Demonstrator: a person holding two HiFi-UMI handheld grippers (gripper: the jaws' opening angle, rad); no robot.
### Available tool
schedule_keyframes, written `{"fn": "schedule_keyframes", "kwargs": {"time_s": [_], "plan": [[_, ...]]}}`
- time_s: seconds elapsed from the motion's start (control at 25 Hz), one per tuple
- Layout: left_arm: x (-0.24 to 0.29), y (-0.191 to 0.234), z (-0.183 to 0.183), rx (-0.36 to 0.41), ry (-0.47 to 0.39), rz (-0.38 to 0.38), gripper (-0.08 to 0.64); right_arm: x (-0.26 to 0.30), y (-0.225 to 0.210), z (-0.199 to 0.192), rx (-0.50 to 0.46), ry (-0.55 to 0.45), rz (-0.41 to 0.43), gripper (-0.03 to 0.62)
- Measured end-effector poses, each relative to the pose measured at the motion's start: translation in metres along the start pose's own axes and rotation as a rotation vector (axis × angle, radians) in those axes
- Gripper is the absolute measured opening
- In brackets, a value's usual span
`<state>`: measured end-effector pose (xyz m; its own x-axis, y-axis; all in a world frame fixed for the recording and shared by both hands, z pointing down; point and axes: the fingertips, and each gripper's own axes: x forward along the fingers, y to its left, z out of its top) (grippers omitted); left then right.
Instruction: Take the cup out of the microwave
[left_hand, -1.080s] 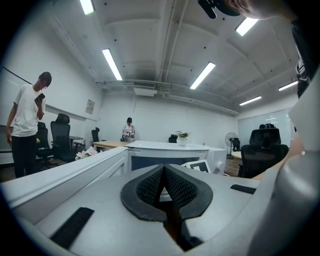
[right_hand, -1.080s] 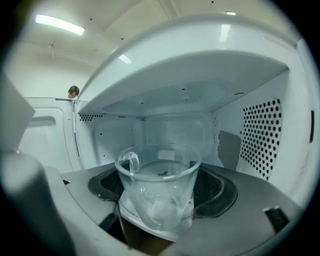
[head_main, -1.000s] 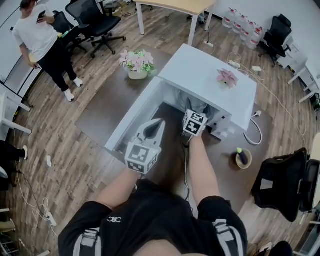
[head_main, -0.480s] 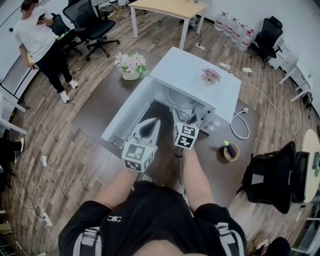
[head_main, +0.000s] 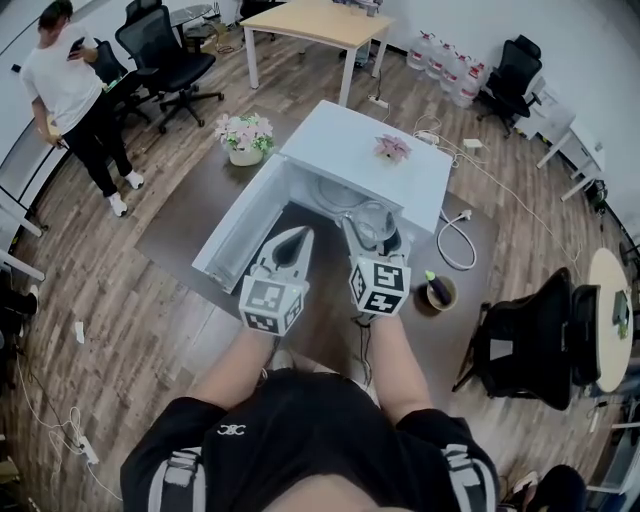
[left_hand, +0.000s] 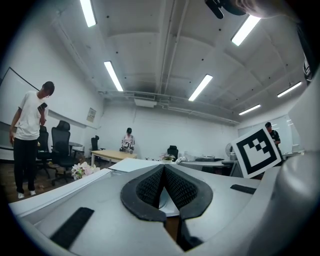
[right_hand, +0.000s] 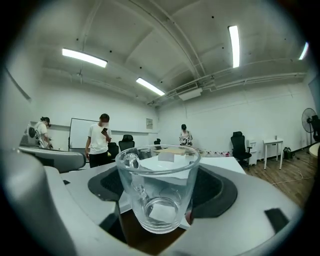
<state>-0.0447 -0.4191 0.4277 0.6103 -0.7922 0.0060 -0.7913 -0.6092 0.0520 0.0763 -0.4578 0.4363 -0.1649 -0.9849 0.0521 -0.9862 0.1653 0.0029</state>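
A clear glass cup (right_hand: 159, 192) with a handle stands upright between the pads of my right gripper (right_hand: 160, 196), which is shut on it. In the head view the cup (head_main: 372, 221) hangs in my right gripper (head_main: 374, 234) just in front of the white microwave (head_main: 365, 165), whose door (head_main: 238, 225) stands wide open to the left. My left gripper (head_main: 297, 238) floats beside the right one, over the open door. Its pads (left_hand: 150, 187) meet at the tips, and the left gripper (left_hand: 163, 172) holds nothing.
A small pink flower (head_main: 392, 148) lies on the microwave's top. A pot of flowers (head_main: 245, 137) stands on the brown mat at the back left, a small bowl (head_main: 438, 291) at the right. A white cable (head_main: 455, 238), a black chair (head_main: 525, 345) and a standing person (head_main: 65, 90) are around.
Both grippers rose and drew back toward me. The right one brought the cup out of the microwave's cavity; the left stayed shut and empty.
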Motion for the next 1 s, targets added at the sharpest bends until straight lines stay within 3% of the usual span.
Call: {"fn": "schedule_keyframes", "kwargs": {"time_s": [0.32, 1.0], "plan": [[0.012, -0.026, 0.006, 0.011, -0.009, -0.054, 0.000, -0.033, -0.030, 0.017, -0.004, -0.046, -0.110, 0.397], [0.018, -0.043, 0.013, 0.031, -0.009, -0.085, 0.000, -0.046, -0.044, 0.014, 0.029, -0.038, -0.118, 0.396]]}}
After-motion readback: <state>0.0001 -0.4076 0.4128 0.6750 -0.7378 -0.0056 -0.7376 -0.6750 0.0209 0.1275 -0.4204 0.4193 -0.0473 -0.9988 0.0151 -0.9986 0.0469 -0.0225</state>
